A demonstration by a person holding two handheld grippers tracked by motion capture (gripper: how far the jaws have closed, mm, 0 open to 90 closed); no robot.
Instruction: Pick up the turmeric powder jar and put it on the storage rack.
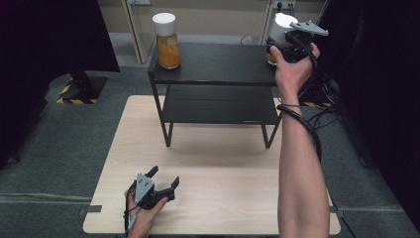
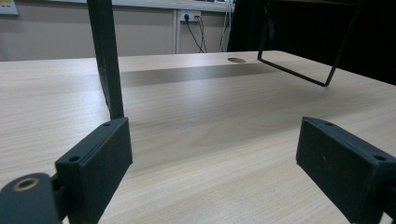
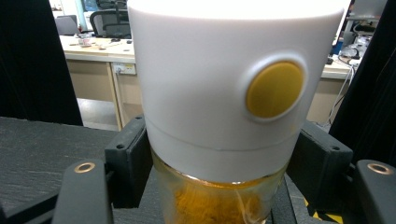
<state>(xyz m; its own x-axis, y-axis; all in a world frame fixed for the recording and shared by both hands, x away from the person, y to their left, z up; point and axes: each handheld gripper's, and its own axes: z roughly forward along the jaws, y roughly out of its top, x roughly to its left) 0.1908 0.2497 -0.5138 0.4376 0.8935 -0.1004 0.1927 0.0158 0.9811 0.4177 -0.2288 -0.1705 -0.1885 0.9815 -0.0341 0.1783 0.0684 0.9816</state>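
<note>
A glass jar [image 3: 224, 93] with orange contents and a white lid bearing a yellow dot stands at the right end of the black shelf's top board [image 1: 218, 62]. My right gripper [image 3: 224, 154] is shut on it, one pad on each side just under the lid. From above, that jar [image 1: 281, 22] is half hidden behind the right gripper [image 1: 277, 49] and the hand. A second, similar jar [image 1: 167, 42] stands on the left end of the same board. Low on the wooden table [image 1: 223, 168], near its front left, my left gripper [image 1: 165, 174] rests open with nothing between its fingers [image 2: 100, 158].
The black two-tier shelf stands on thin metal legs [image 2: 109, 70] at the far half of the table; its lower board [image 1: 218, 106] is bare. A cable hole [image 2: 236, 59] sits in the tabletop. Dark curtains hang on both sides, and cables lie on the floor at right.
</note>
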